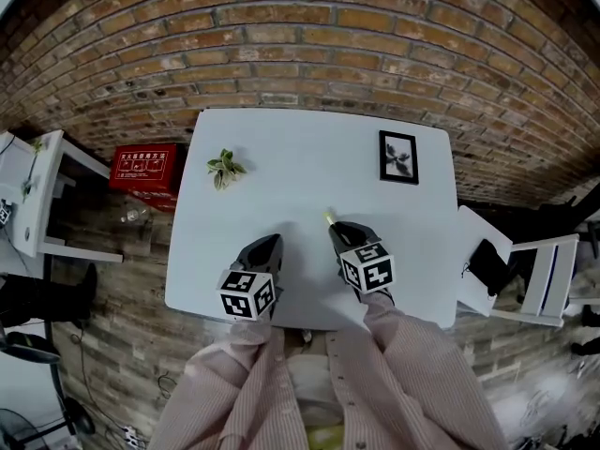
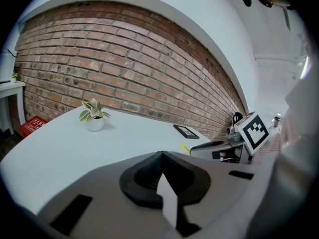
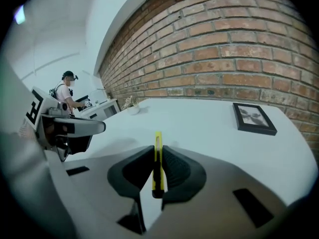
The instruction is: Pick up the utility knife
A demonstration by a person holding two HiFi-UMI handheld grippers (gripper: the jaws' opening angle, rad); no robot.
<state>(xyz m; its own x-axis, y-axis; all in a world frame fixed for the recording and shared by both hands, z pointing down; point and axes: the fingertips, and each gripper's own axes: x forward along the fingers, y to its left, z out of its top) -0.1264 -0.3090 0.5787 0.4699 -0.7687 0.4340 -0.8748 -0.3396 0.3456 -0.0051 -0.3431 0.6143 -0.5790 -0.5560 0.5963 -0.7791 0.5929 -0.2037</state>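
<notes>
Rt hand-held gripper [image 3: 158,156] pinches utility knife [image 3: 157,139] — lt hand-held gripper [image 2: 160,155] pressed together, empty

A white table [image 1: 281,204] stands by a brick wall [image 1: 300,36]. A little plant [image 1: 225,168] sits far left, a picture [image 1: 398,157] far right.

Smooth matt white desk [image 1: 281,186]. Rough, dull brick wall [image 1: 300,36] behind. Glossy yellow plastic utility knife [image 3: 157,144] between ribbed black rubbery pads [image 3: 175,166] of the right hand-held gripper [image 1: 337,232], shell in matt grey plastic. Fine-striped woven cloth sleeves [image 1: 417,373]. Black picture frame [image 1: 398,157] with a slight sheen.
</notes>
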